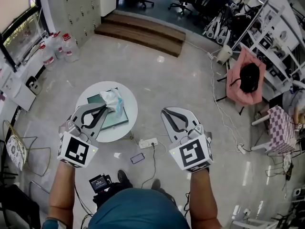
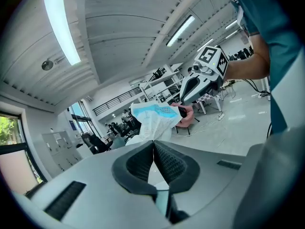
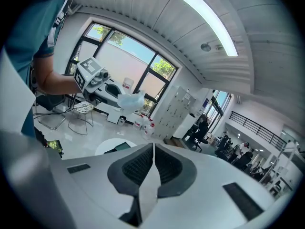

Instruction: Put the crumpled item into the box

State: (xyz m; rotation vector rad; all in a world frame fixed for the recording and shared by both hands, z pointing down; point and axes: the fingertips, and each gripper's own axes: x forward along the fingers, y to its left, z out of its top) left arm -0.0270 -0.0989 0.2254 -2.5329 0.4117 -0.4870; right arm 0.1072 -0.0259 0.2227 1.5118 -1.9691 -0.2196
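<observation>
my left gripper (image 1: 105, 108) has its jaws pinched together on the crumpled item (image 1: 113, 99), a white wad with pale blue print. in the left gripper view the item (image 2: 156, 119) sticks out just past the closed tips of the left gripper (image 2: 153, 141). it hangs over the far part of the teal box (image 1: 117, 119), which lies flat near the middle of the round white table (image 1: 130, 102); i cannot tell whether the item touches the box. my right gripper (image 1: 165, 111) is off the table's right edge, over the floor, jaws together with nothing between them. the right gripper view confirms this: the right gripper (image 3: 153, 145) is closed and empty, with the table (image 3: 106, 147) and box (image 3: 122, 146) beyond its tips.
</observation>
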